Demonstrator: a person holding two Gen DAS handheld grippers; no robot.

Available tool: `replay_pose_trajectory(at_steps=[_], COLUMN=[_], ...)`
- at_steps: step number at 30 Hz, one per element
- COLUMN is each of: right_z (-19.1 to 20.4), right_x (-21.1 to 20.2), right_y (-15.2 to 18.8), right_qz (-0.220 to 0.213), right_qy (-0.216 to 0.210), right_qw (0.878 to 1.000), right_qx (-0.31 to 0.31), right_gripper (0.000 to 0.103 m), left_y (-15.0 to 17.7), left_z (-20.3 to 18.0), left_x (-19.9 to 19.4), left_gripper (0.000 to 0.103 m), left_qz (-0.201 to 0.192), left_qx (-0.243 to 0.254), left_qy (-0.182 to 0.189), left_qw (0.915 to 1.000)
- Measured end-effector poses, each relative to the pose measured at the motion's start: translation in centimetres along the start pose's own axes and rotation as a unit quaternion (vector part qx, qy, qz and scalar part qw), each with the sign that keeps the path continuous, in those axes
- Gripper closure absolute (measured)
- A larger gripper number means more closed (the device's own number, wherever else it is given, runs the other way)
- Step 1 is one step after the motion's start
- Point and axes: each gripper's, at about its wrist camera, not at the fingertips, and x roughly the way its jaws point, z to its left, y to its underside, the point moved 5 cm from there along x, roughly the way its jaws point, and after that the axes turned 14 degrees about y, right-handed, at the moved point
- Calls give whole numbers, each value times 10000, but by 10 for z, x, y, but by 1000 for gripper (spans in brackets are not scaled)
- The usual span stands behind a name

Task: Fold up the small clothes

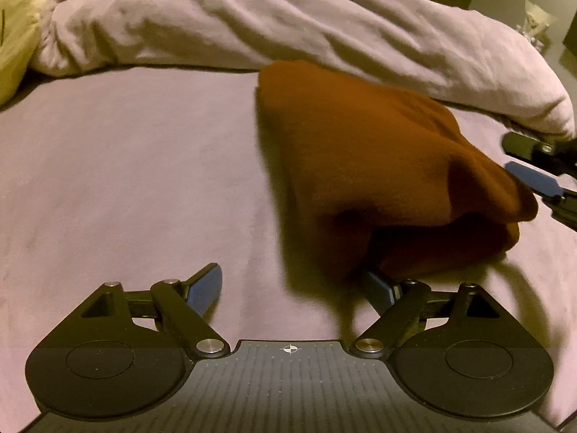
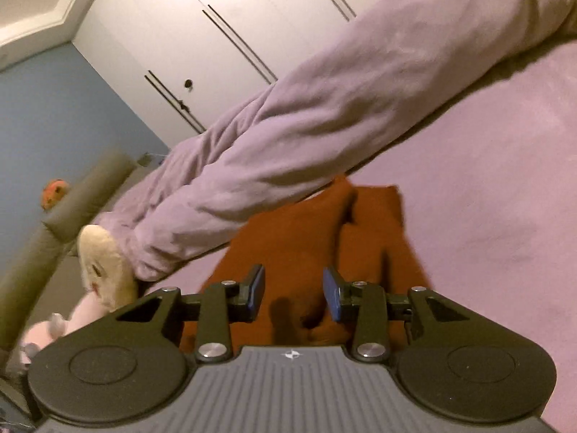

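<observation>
A rust-brown garment (image 1: 364, 166) lies folded in a thick bundle on the lilac bed sheet (image 1: 126, 180). My left gripper (image 1: 292, 285) is open and empty, low over the sheet; the bundle's near corner drapes over its right finger (image 1: 378, 288). My right gripper (image 2: 294, 290) is open and empty, just above the near edge of the garment (image 2: 306, 245). It also shows in the left wrist view (image 1: 533, 166) at the bundle's right end, fingers apart.
A rumpled lilac duvet (image 1: 288, 25) lies behind the garment, also in the right wrist view (image 2: 324, 119). A cream plush toy (image 2: 104, 270) and pink toy (image 2: 47, 332) sit at the bed's edge. White wardrobe doors (image 2: 234, 18) stand beyond.
</observation>
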Motion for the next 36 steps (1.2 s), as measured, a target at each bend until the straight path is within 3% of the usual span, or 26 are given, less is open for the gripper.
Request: replay_pose_trajectory(at_steps=[6,8,12,14,18,21,23,24,25,26,27,30,34,36], right_z=[-1,-2,-2,3,15,14,0,-10,-24,-39,-49,-49,-18,5], right_x=[31,33,32,30,5,-10,-3,6,17,24,20,-7,-28,-30], right_y=[13,15,15,15,1,-3,5,13,22,29,30,20,4,2], right_qz=[841,909,947,807,103,-322,-222,-184,-13,397,437,90,-429,-612], right_qy=[-34,-157,-109,-12,445,796,1151,1595,1901,2026,1873,1660,1272,962], right_qw=[9964,9957,9952,9956,9919,9841,9784,9672,9581,9588,9666,9739,9762,9746], right_qx=[-108,-47,-235,-472,-1186,-1555,-1705,-1968,-2144,-1952,-1693,-1545,-1705,-1927], right_gripper=[64,64,87,90,94,98,103,103,103,103,103,102,102,102], left_y=[-9,-11,-12,-15,-14,-8,-3,-1,0,-1,-1,0,-10,-19], left_z=[-1,-1,0,1,3,0,5,11,12,11,8,-2,1,5], left_x=[9,10,15,15,9,4,5,6,3,-1,-6,-23,-57,-72], left_gripper=[15,15,16,18,22,22,20,20,20,20,19,20,20,15], left_qz=[-33,-73,-27,-73,-161,-305,-326,-321,-337,-351,-406,-481,-834,-1091], left_qx=[-78,-128,-209,-191,-353,-118,-166,-265,-299,-219,-22,309,-79,-223], left_qy=[-109,-75,-50,-94,-203,-400,-455,-408,-340,-304,-316,-333,-58,-43], left_qw=[9999,9999,9998,9997,9990,9987,9983,9983,9984,9987,9987,9978,9965,9938])
